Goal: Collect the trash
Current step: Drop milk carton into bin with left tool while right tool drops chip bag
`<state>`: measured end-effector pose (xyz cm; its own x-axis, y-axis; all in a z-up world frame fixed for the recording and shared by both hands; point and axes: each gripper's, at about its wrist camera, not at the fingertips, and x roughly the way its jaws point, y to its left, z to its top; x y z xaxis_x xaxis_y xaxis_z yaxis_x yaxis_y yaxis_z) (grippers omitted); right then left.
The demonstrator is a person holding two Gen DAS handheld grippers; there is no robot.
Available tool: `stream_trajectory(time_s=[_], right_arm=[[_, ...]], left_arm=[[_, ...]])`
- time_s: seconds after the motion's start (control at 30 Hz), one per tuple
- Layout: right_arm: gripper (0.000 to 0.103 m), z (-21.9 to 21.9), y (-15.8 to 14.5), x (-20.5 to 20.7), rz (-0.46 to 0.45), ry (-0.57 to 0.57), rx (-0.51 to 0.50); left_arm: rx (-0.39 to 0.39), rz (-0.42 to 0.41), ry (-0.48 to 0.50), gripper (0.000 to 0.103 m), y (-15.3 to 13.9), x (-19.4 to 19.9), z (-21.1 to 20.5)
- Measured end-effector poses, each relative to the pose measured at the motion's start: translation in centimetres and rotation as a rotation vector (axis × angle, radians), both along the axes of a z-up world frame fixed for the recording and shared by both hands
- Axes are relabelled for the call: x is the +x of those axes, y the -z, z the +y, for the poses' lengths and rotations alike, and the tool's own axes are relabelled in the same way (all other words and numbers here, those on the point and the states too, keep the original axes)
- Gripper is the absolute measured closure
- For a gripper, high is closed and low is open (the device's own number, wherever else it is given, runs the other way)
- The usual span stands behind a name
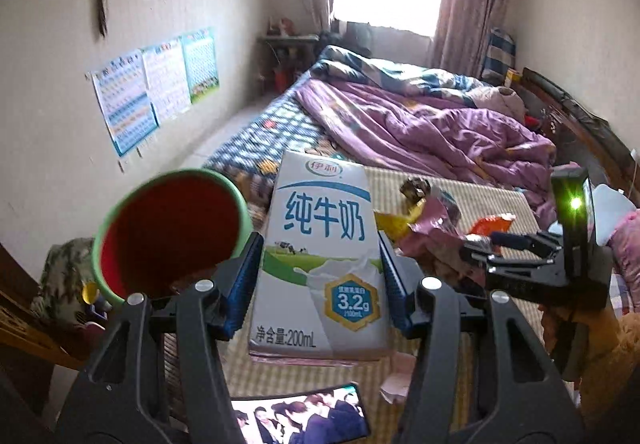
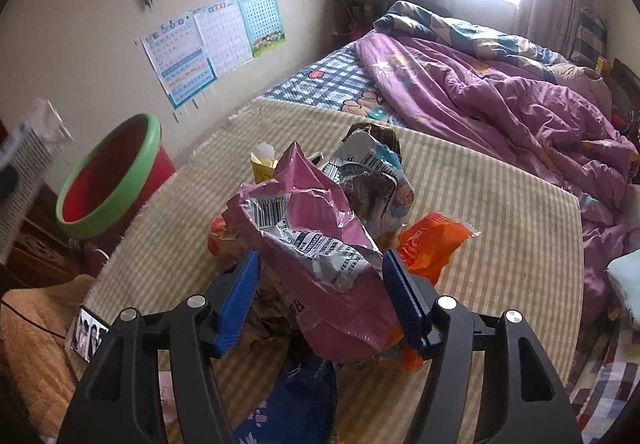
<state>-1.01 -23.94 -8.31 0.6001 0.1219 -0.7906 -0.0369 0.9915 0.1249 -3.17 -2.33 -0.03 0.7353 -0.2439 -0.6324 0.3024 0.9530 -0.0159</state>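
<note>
My left gripper is shut on a white and blue milk carton and holds it above the striped mat, to the right of the red bin with a green rim. My right gripper has its jaws around a crumpled pink snack wrapper on top of a trash pile; the blue pads stand at its sides, and firm contact is unclear. The pile holds a silver wrapper, an orange bag and a small yellow carton. The bin also shows in the right wrist view, left of the mat.
The mat lies on a bed with a purple quilt. A phone showing a video lies at the mat's near edge. A blue cloth lies below the right gripper. Posters hang on the left wall.
</note>
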Motion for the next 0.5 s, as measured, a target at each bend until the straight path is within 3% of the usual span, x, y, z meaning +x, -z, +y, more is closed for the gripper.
stream_trajectory(time_s=[0.27, 0.33, 0.5], right_arm=[[0.037, 1.0, 0.9, 0.0, 0.015, -0.016, -0.036], [0.052, 0.9, 1.0, 0.0, 0.019, -0.01, -0.024], [0.061, 0.7, 1.0, -0.2, 0.019, -0.002, 0.014]], left_arm=[[0.008, -0.062, -0.032, 0.049, -1.5, 0.5, 0.5], [0.005, -0.068, -0.041, 0.049, -1.5, 0.6, 1.0], [0.004, -0.08, -0.053, 0.049, -1.6, 0.8, 1.7]])
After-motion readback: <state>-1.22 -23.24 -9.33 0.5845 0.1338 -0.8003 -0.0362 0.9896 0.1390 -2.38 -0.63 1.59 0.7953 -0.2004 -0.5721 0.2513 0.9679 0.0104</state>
